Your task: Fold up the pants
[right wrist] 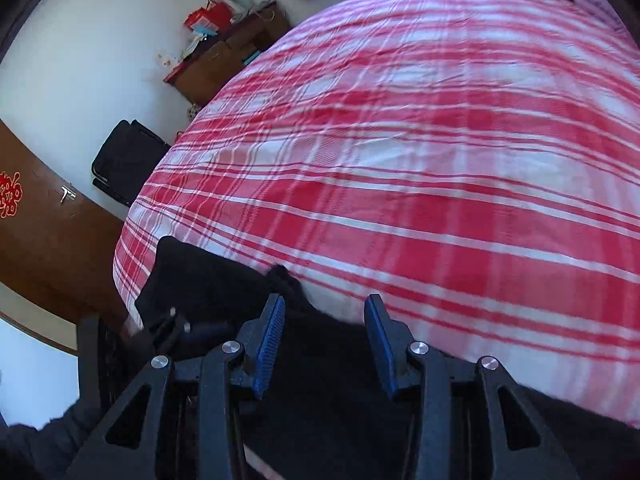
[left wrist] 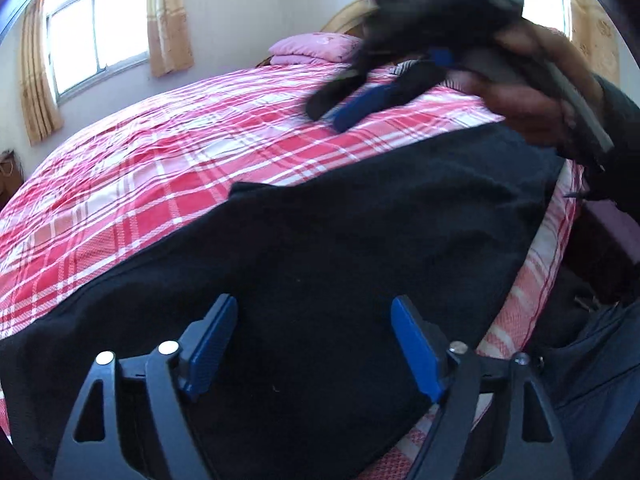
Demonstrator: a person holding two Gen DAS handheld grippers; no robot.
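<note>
- I am looking down at the black, soft knit pants (left wrist: 320, 240), which are lying spread across the lower half of the left wrist view, on the red-and-white plaid bedspread (left wrist: 180, 152) that is filling the middle of the frame.
- My left gripper (left wrist: 314, 344), at the bottom centre, is standing with its blue ribbed pads (left wrist: 210, 340) spread wide over the dark cloth; nothing is caught between them, and I cannot tell whether the tips are touching the fabric.
- My right gripper (left wrist: 334, 114) is showing blurred in the upper right of that view, above the plaid and just beyond the far edge of the pants, with the hand (left wrist: 532, 92) behind it.
- In the right wrist view, the right gripper (right wrist: 324, 344) is sitting at the bottom centre, partly open and gripping nothing; the pants (right wrist: 200, 280) are trailing toward the lower left, near the bedspread's corner.
- I am judging this as the reach for a fresh hold before a fold, with the cloth lying fairly flat already.
- To do it well, I am planning to bring each gripper down on an edge of the cloth, not the middle, so that the pads are pinching both layers together.
- I am aiming to take only the pants, since the bedspread (right wrist: 440, 140) beneath is wrinkled and could be pinched up with them.
- Both holds should be lifting evenly, or the fold is likely to come out skewed.
- The far room, with its curtained window (left wrist: 92, 28), is not bearing on this.
</note>
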